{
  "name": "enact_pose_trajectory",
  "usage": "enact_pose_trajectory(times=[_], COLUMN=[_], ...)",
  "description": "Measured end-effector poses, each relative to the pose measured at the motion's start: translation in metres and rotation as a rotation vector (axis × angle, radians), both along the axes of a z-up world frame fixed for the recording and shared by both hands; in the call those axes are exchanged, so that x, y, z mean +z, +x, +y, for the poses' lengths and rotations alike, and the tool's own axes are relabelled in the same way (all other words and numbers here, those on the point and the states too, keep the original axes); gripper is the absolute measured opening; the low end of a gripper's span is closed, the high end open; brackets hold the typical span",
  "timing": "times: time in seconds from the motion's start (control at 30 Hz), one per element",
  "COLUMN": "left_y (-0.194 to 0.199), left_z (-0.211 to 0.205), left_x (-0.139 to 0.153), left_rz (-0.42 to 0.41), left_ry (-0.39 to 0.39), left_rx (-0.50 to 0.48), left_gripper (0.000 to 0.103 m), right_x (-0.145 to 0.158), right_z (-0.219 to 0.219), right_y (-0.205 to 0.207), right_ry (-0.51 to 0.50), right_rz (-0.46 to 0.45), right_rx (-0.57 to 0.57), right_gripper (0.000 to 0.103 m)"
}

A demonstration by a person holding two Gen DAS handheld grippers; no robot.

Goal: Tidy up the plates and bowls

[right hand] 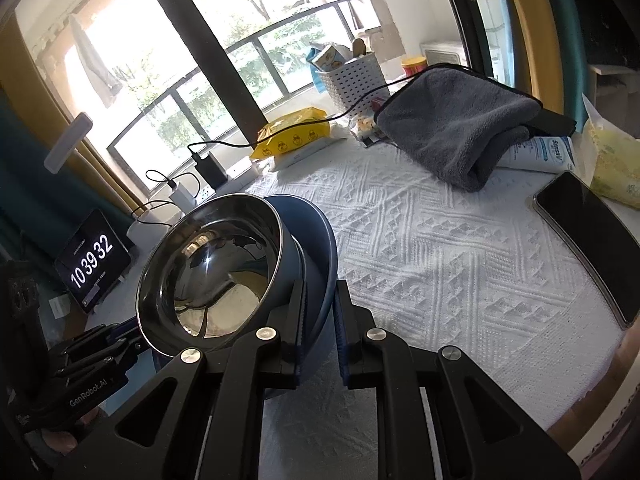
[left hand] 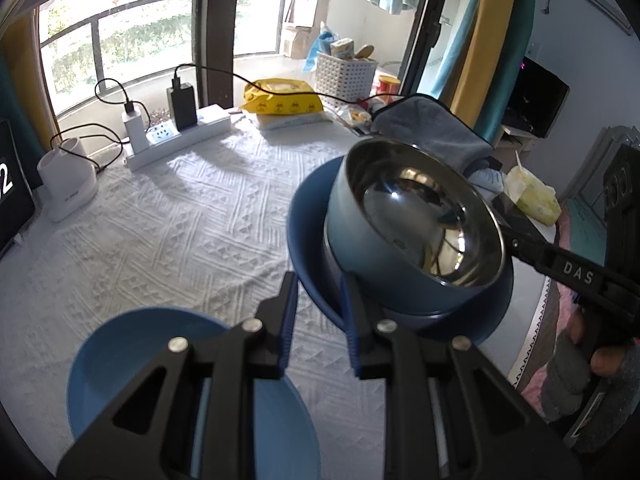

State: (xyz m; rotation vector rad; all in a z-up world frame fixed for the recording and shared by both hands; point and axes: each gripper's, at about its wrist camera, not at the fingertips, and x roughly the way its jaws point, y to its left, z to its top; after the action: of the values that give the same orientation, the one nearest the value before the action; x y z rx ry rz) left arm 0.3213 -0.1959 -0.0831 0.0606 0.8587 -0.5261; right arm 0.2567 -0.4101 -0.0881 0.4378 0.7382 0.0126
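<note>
1. A steel bowl [left hand: 416, 224] with a blue outside sits tilted in a large blue plate [left hand: 308, 240], and both are lifted clear of the white tablecloth [left hand: 160, 220].
2. The left gripper [left hand: 320, 312] is clamped on the plate's near rim; the right gripper [right hand: 322, 320] is clamped on the opposite rim, so the plate hangs between the two.
3. A second blue plate [left hand: 120, 352] lies flat on the cloth at the near left, just beside the left gripper.
4. The middle of the cloth is bare; its far edge is crowded with a power strip [left hand: 176, 140], a yellow packet [left hand: 284, 98], a white basket [left hand: 344, 74] and a grey towel [right hand: 452, 128].
5. Readable writing: "DAS" on the right gripper's arm, "GenRobot.AI" on the left one's body, and "10 39 32" on a clock screen [right hand: 93, 260].
6. Only the right wrist view shows a dark phone [right hand: 592, 240] near the table's right edge; only the left shows the flat plate.
</note>
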Motion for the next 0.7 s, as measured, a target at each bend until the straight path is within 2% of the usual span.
enact_pose_trajectory(times=[0.7], left_y=[-0.011], left_z=[0.026], left_x=[0.021], left_rz=[-0.029], left_ry=[-0.033], left_rx=[0.017], left_gripper=[0.021], right_x=[0.030], right_z=[0.023], right_y=[-0.008], right_ry=[-0.036], right_rz=[-0.046], right_rx=[0.030], right_gripper=[0.016])
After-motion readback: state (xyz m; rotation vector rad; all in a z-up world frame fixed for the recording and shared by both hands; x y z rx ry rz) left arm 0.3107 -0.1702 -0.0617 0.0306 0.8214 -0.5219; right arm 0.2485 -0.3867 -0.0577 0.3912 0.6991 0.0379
